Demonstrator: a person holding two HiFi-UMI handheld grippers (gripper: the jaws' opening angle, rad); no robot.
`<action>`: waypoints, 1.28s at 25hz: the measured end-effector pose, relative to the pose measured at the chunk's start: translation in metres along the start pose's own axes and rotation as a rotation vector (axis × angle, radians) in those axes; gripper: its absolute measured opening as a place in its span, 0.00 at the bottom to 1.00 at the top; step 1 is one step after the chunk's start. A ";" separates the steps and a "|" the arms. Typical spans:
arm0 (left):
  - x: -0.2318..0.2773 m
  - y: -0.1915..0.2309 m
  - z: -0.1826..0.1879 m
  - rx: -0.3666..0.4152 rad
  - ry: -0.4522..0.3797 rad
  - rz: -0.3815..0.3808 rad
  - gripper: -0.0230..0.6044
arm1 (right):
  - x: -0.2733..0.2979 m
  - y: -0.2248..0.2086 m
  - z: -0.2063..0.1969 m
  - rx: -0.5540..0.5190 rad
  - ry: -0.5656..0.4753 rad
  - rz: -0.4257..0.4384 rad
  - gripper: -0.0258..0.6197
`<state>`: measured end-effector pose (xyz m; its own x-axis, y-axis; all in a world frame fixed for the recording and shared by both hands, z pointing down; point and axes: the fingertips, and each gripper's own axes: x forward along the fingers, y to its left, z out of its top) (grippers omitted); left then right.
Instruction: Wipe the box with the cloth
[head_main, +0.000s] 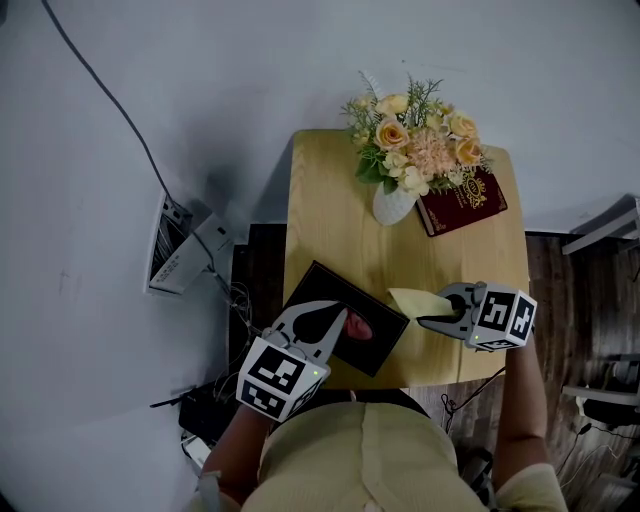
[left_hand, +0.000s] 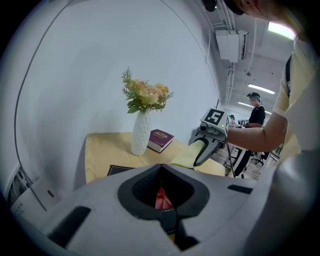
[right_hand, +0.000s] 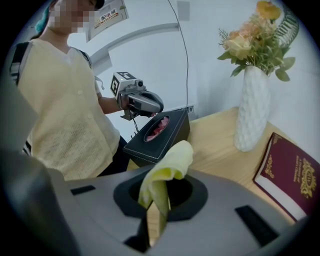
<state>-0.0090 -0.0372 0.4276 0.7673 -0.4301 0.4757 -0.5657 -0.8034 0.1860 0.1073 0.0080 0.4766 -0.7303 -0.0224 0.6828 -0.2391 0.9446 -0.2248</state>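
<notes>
Tissue box (head_main: 378, 350), nearer the person than the white vase (head_main: 392, 205), has the left gripper (head_main: 345, 318) closed at its opening (seemingly steadying it), so the right gripper (head_main: 425, 322), clamped on the yellow cloth (head_main: 410, 300), should sweep flat across the lid.

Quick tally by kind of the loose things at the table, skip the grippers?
box: 1
cloth: 1
vase of flowers: 1
book: 1
Total: 4

My left hand-held gripper (head_main: 338, 320) clamps the black box (head_main: 375, 347) at the table's (head_main: 325, 210) near-left edge; my right hand-held gripper (head_main: 428, 321) pinches the yellow cloth (head_main: 410, 300) beside it.
</notes>
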 end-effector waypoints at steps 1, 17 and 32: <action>0.001 -0.001 0.001 0.002 -0.001 -0.003 0.07 | -0.001 -0.001 -0.001 0.000 0.003 -0.010 0.09; -0.022 0.021 -0.002 -0.018 -0.035 0.075 0.07 | -0.018 -0.012 0.063 -0.141 -0.035 -0.112 0.09; -0.068 0.057 -0.003 -0.038 -0.076 0.213 0.07 | -0.002 -0.004 0.163 -0.284 -0.071 -0.095 0.09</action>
<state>-0.0944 -0.0529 0.4090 0.6494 -0.6192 0.4415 -0.7269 -0.6760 0.1211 0.0054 -0.0489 0.3627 -0.7583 -0.1284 0.6391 -0.1272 0.9907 0.0481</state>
